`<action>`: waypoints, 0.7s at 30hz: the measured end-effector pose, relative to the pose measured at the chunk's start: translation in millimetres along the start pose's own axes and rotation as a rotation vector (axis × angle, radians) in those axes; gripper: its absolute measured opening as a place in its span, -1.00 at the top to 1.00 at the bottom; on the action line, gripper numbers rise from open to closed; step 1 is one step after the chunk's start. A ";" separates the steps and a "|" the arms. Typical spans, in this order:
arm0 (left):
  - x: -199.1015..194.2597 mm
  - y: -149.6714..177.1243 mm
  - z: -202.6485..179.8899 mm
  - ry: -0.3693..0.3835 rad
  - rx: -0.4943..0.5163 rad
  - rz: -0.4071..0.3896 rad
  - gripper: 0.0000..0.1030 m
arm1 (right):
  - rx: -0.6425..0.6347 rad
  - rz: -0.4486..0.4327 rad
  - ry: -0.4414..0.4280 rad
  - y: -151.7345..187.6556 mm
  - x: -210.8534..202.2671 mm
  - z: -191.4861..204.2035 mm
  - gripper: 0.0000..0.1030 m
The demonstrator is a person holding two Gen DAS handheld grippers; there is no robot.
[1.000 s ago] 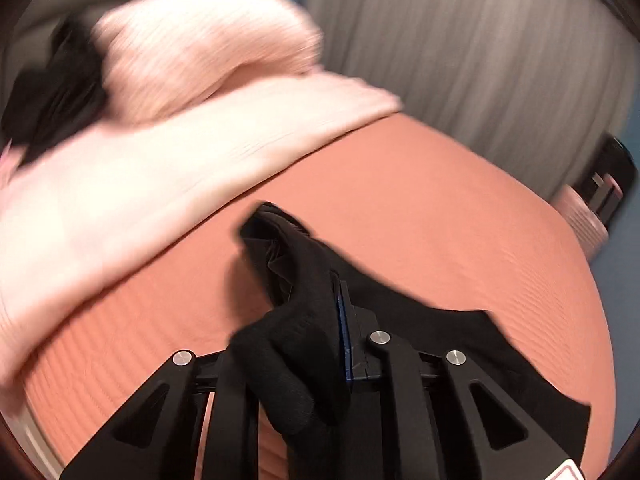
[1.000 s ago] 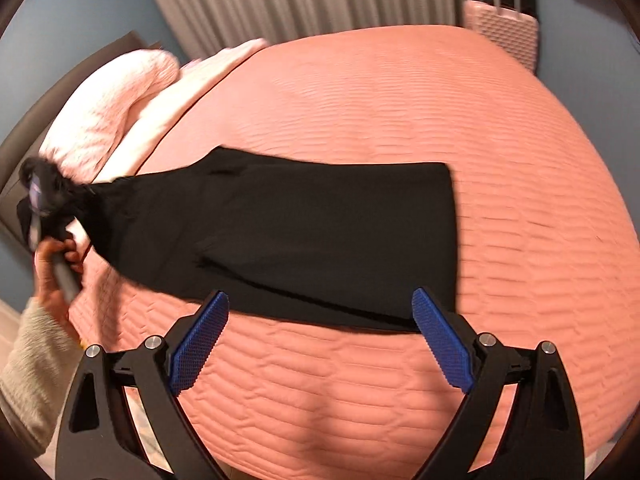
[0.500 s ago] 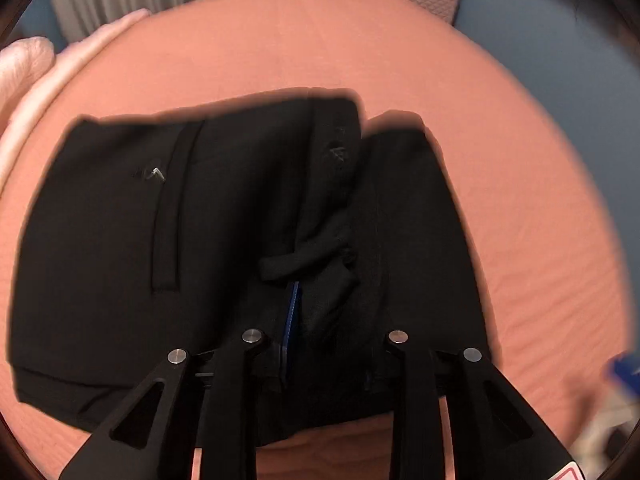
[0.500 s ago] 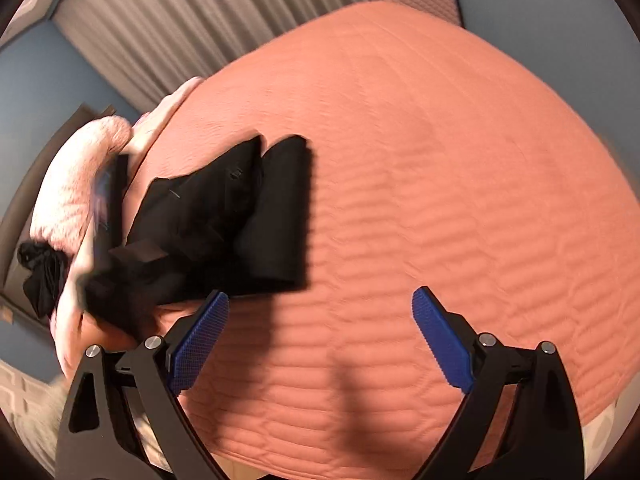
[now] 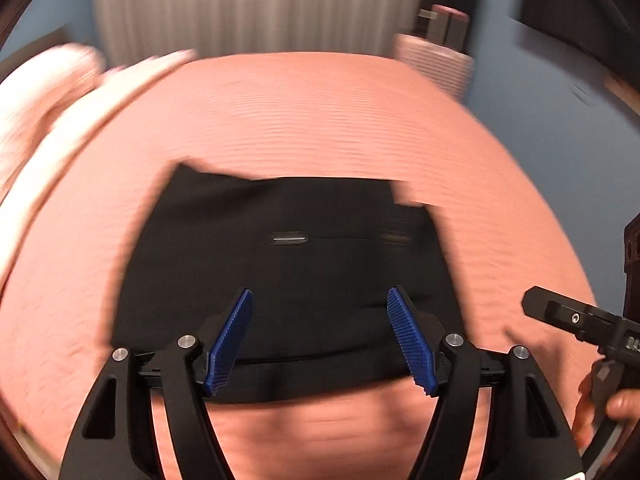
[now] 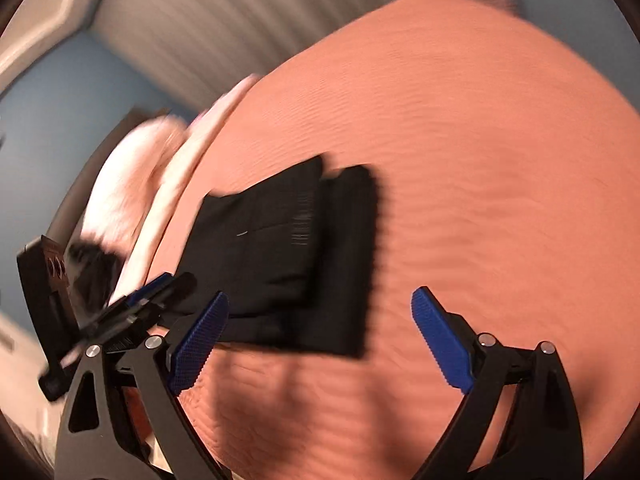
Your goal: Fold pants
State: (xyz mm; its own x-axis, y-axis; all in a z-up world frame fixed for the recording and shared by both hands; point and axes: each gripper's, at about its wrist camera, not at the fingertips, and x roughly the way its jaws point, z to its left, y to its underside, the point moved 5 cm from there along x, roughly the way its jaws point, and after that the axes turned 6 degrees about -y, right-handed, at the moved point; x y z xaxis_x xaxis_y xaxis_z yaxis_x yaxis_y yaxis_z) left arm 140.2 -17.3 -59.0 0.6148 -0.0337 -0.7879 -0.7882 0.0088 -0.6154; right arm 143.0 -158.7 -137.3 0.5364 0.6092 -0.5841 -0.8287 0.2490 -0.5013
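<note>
Folded black fabric pants (image 5: 288,256) lying flat on a salmon-pink quilted bed cover (image 5: 320,120), a rough rectangle of doubled layers with a small pale mark on the upper face. Seen from the left wrist: left tool (image 5: 320,336) above the near edge of the pants, blue ribbed pads (image 5: 230,340) spread apart with nothing pinched between them, jaws having just been opening, black cloth spread below and beyond the gap, no fold of it caught. Near hem of the pants just past the black finger bases, bare pink cover between them. Off to the right in that view, part of the right tool (image 5: 576,320) and fingers of a hand (image 5: 600,420) on its handle, well clear of the cloth. Seen from the right wrist: right tool (image 6: 320,340) likewise wide, jaws having just been closing a little, nothing between the pads; its left blue pad in front of the near corner of the pants (image 6: 288,256), its right pad over bare cover, so the garment sits ahead and toward the left of the gap. Left tool (image 6: 156,292) visible there at the left end of the pants, whether touching them unclear through the blur. Pale pink ribbed pillows (image 6: 132,184) beyond the pants at the head of the bed, grey pleated curtain (image 5: 256,4) behind, both views smeared by motion.
</note>
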 end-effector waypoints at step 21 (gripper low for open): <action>46.8 7.6 156.5 -0.227 -0.123 0.080 -0.48 | 0.102 0.136 0.077 -2.7 56.7 -44.9 0.55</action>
State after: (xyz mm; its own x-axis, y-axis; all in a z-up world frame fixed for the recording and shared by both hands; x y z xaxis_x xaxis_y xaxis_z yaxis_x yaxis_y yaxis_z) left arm 167.3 137.6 -103.8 0.5296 0.1872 -0.8273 -0.8236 -0.1199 -0.5544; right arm 182.8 -158.7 -197.7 0.4257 0.5844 -0.6908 -0.9042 0.2459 -0.3492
